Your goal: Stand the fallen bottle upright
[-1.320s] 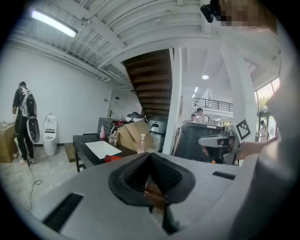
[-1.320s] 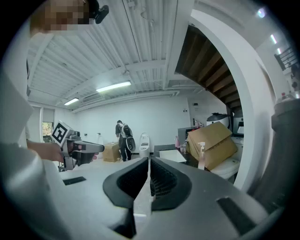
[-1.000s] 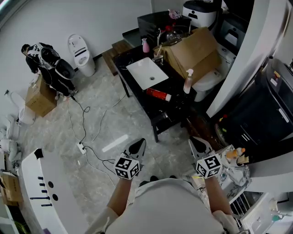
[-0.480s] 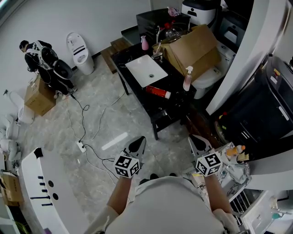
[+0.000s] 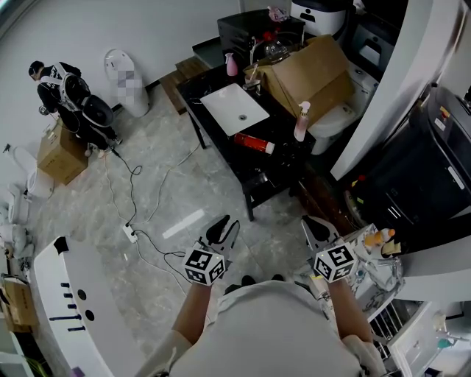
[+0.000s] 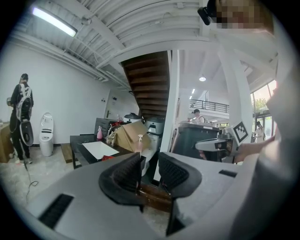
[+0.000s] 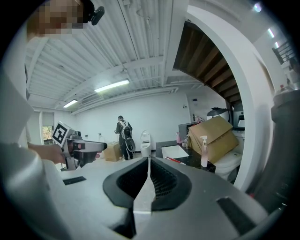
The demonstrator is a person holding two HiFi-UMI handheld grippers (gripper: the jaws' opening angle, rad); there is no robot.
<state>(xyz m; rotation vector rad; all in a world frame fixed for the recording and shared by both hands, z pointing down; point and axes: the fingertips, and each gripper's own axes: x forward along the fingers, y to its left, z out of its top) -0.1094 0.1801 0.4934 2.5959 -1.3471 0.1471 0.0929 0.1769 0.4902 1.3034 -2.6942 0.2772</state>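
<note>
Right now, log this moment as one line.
stage: bottle not reached | red bottle: on its side on black table | left gripper: jaws just been opening, nothing between | right gripper: shut, empty

Just beyond the fingers (image 7: 165, 182) of the right gripper (image 7: 149, 163), the fallen red bottle (image 7: 172, 160) is only a thin streak, its label too small to read. Much farther past the fingertips, in the head view, the top edge cuts off the white appliance (image 5: 318, 10).
</note>
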